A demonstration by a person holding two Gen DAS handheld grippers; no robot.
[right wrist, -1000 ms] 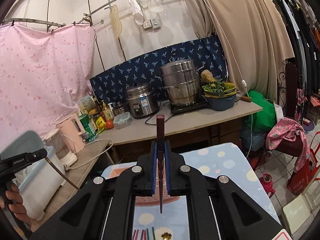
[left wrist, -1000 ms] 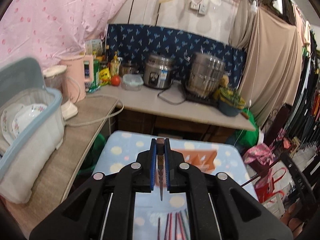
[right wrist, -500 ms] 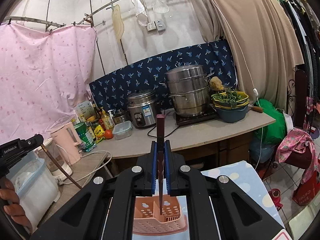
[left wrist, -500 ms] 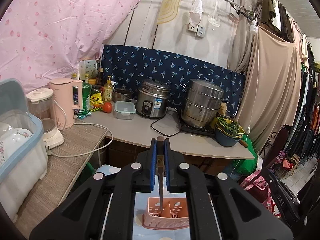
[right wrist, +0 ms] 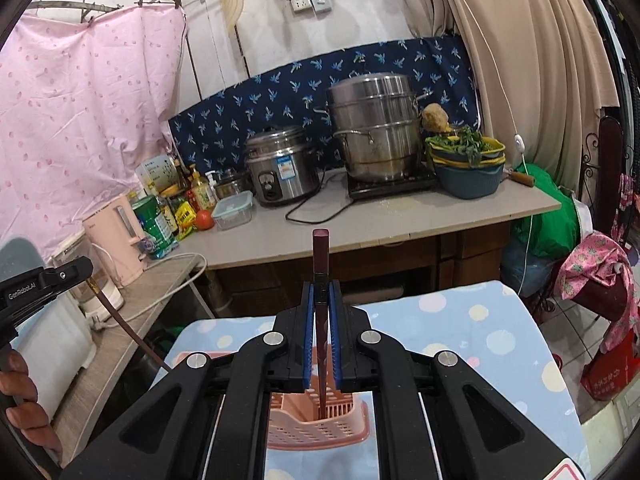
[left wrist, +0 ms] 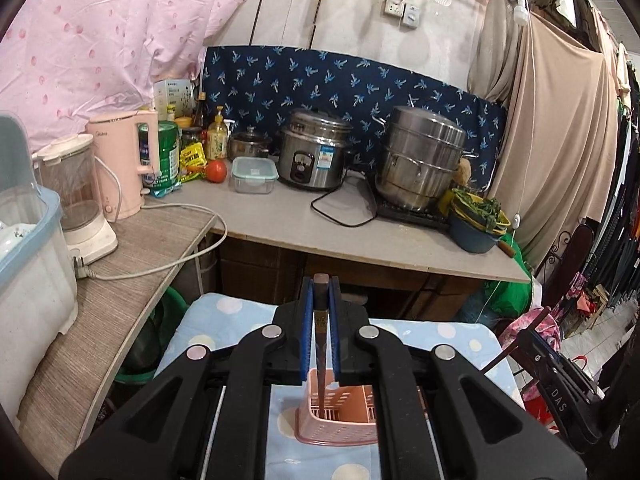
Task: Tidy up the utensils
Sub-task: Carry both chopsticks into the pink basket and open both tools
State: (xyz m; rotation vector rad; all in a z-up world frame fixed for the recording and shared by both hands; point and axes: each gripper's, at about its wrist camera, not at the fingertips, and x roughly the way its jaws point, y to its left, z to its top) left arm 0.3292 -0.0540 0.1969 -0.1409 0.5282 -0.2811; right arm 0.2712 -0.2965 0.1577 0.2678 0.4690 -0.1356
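A pink slotted utensil basket (left wrist: 340, 416) stands on the blue dotted tablecloth (left wrist: 224, 316); it also shows in the right wrist view (right wrist: 320, 424). My left gripper (left wrist: 321, 320) is shut on a dark chopstick (left wrist: 320, 344) whose tip points down into the basket. My right gripper (right wrist: 321, 320) is shut on a dark red chopstick (right wrist: 321, 272), its tip also down in the basket. In the right wrist view the left gripper (right wrist: 44, 280) with its chopstick (right wrist: 132, 332) shows at the left.
A grey counter (left wrist: 304, 224) behind the table holds a rice cooker (left wrist: 312, 156), a steamer pot (left wrist: 420, 160), a bowl of greens (left wrist: 476, 220) and a pink kettle (left wrist: 124, 164). A dish bin (left wrist: 28, 256) stands at the left. A chair with cloth (right wrist: 600, 276) is at the right.
Both grippers have tilted and moved so the pink basket is now under the chopstick tips. Both chopsticks have come down into the basket.
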